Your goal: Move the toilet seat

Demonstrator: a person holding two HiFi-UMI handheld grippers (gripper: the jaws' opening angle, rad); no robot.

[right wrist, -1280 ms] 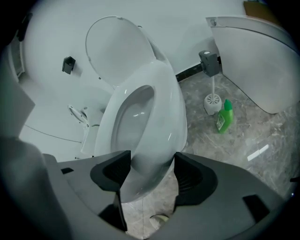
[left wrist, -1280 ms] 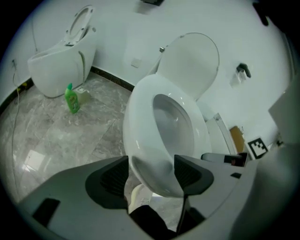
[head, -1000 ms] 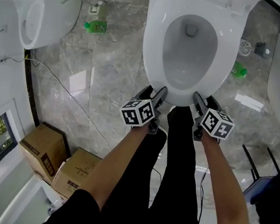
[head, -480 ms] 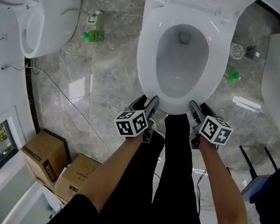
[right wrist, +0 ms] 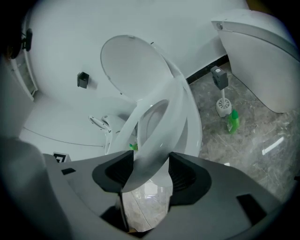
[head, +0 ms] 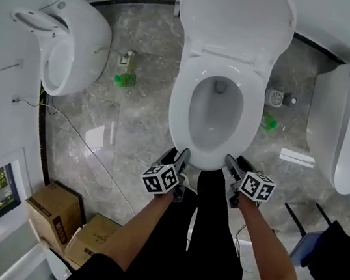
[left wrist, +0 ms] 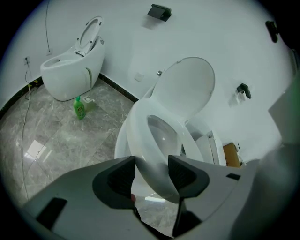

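Observation:
The white toilet seat (head: 180, 114) rings the bowl of the middle toilet, with the lid (head: 237, 17) standing up against the wall. My left gripper (head: 179, 157) is at the seat's front left, its jaws closing with the seat rim between the pads. In the left gripper view the seat (left wrist: 140, 136) passes between both pads of the gripper (left wrist: 152, 171). My right gripper (head: 233, 166) grips the front right. In the right gripper view the seat (right wrist: 176, 117) is tilted up off the bowl and pinched in the gripper (right wrist: 151, 168).
A second toilet (head: 72, 41) stands at the left and a third (head: 349, 124) at the right. Green bottles (head: 125, 80) (head: 270, 123) and a toilet brush (head: 275, 96) sit on the marble floor. Cardboard boxes (head: 51, 215) lie at the lower left, with a cable beside them.
Both grippers' jaws have narrowed onto the seat's front rim. The head view has drawn back, so the raised lid and more of the toilet now show.

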